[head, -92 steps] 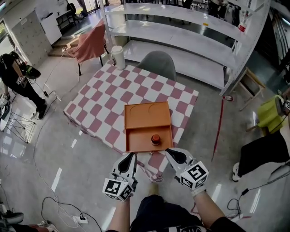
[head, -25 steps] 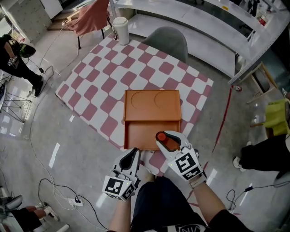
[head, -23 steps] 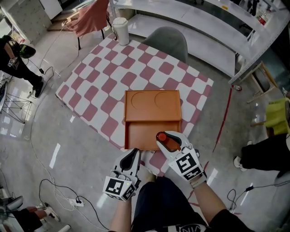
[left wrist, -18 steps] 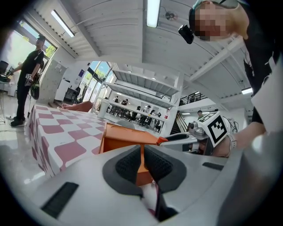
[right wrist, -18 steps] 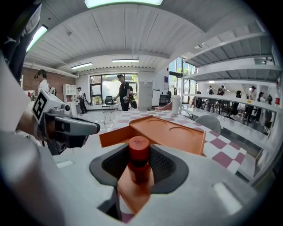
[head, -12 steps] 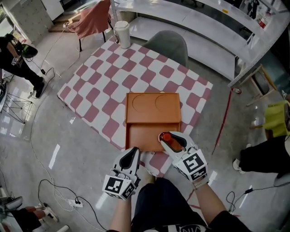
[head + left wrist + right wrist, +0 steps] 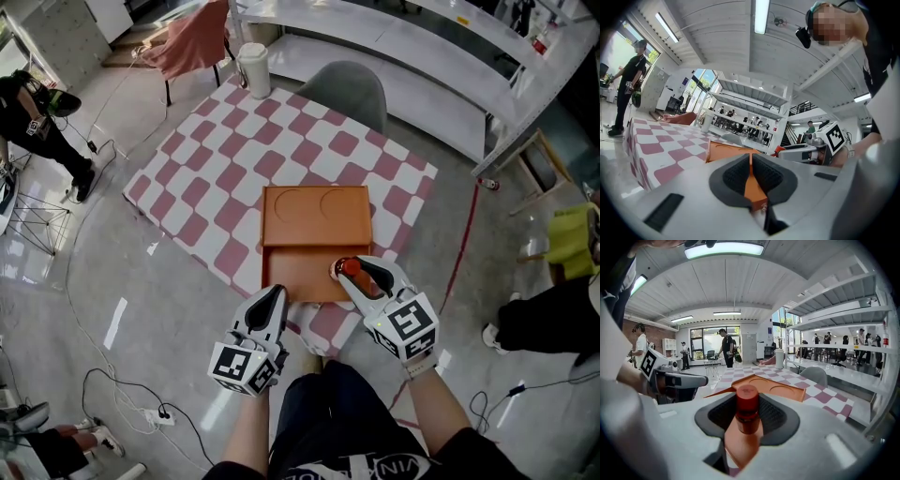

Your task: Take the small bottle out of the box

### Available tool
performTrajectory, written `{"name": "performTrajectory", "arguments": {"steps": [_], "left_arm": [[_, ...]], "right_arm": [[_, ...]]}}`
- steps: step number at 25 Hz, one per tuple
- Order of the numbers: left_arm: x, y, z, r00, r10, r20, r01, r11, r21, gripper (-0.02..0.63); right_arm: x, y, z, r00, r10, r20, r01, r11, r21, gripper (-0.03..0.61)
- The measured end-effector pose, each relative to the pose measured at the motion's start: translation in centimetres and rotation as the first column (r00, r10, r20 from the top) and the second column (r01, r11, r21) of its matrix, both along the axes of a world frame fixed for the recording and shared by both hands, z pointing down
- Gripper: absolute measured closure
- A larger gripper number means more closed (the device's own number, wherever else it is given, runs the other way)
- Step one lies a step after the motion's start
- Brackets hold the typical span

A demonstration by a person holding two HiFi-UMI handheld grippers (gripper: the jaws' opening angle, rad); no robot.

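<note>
Right gripper [image 7: 354, 274] is clamped on the small brown bottle with red cap [image 7: 747, 408] — bottle upright between the pads, over the near-right corner of the open orange plastic box [image 7: 309, 267] on the pink-and-white checked table [image 7: 234, 159]. Left gripper [image 7: 276, 296] — jaws together, empty, just beside the box's near edge.

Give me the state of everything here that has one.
Small brown bottle with red cap: upright, held above the box's near right corner.
Orange rectangular box: open, near compartment empty.
Right gripper: shut on the bottle.
Left gripper: shut, empty.
</note>
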State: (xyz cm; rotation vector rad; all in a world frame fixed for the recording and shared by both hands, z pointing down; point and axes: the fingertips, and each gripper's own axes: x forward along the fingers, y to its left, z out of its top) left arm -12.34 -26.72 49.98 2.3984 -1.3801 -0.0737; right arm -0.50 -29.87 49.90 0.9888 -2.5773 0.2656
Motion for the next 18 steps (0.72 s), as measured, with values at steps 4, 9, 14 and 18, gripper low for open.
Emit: {"name": "performTrajectory", "arguments": {"steps": [4,9,14,18], "left_arm": [[0.0,-0.4,-0.9,1.000,-0.001,0.002,0.001,1.000,0.018,0.591],[0.3,-0.3,-2.0,1.000,-0.002,-0.002,0.002,1.000,0.028,0.591],[0.5,-0.4,-2.9,1.000,0.003,0.005,-0.003,0.999,0.040,0.591],[0.4,-0.2,-3.6,1.000,0.000,0.004,0.000,0.999,0.050,0.591]], "right_arm": [[0.4,0.1,-0.7,1.000,0.008,0.017,-0.008,1.000,0.008,0.436],[1.3,0.3,-1.8,0.999,0.019,0.041,-0.019,1.000,0.015,0.436],[1.5,0.3,-3.1,0.999,0.016,0.047,-0.018,0.999,0.038,0.436],[1.6,0.6,-3.9,0.998,0.014,0.056,-0.016,0.999,0.046,0.436]]}}
